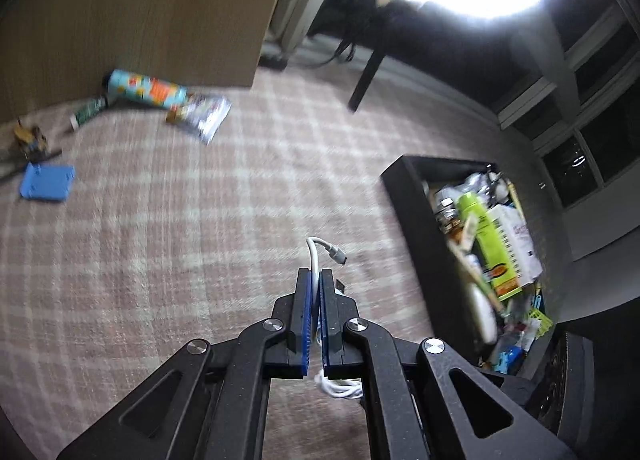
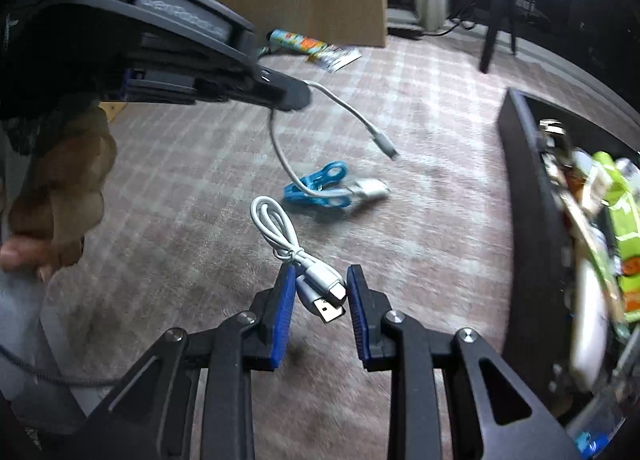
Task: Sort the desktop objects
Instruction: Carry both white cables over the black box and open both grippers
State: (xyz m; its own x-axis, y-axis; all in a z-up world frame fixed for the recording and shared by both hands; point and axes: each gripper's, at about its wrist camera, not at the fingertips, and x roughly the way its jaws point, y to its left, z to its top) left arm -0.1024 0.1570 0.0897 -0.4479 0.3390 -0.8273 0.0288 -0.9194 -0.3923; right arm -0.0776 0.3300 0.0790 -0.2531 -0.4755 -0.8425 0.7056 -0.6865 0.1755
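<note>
The left tongs (image 1: 316, 280) pinch a white cable (image 1: 313, 256) (ends dangling), which could snag the open right tongs (image 2: 318, 280) or miss the black bin (image 1: 416, 220).

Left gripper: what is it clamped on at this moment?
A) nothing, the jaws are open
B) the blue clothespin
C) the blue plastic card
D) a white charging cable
D: the left gripper is shut on the white cable, whose plug end sticks out past its fingertips.
</note>
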